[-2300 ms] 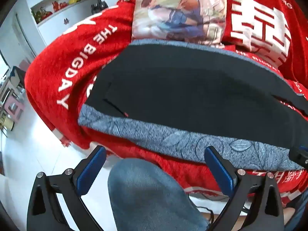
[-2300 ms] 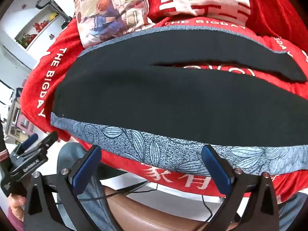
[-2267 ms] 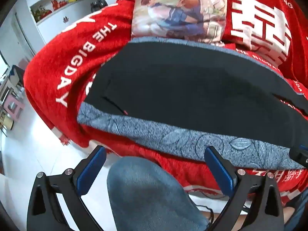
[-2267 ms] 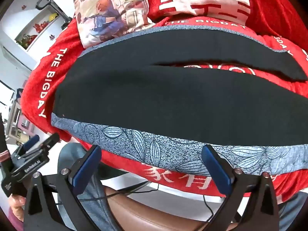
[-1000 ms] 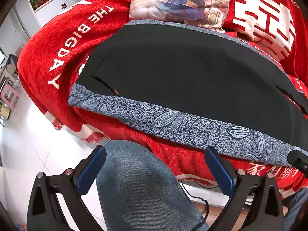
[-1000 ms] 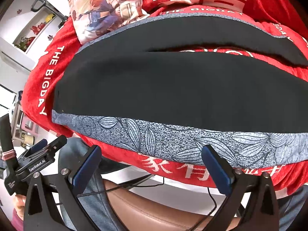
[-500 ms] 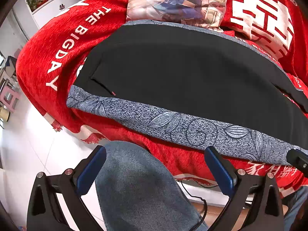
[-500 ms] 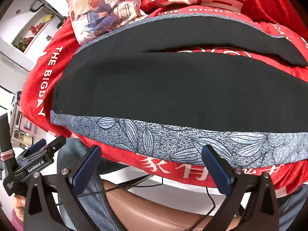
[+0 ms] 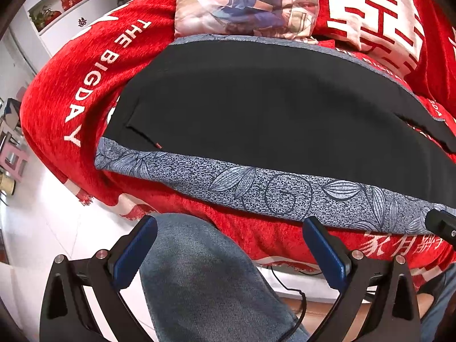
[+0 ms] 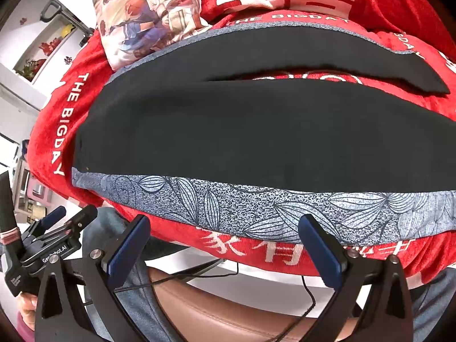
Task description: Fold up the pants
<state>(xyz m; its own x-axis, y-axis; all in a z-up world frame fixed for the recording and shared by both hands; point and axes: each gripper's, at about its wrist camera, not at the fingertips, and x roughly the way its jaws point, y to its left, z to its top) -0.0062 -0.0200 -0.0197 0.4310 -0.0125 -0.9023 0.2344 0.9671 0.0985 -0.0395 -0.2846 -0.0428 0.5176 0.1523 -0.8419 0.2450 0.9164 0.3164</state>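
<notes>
Both grippers, left gripper and right gripper, hover with fingers wide and empty at the near edge of the black pants spread flat on the red blanket, so the opening grab looks next, calling for a pinch on the near grey side stripe.

Black gripper frames, blue-padded fingers, silver screws; blue denim knee.

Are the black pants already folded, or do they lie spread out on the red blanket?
Spread out. The black pants lie flat, their two legs apart, with red blanket showing between them.
</notes>
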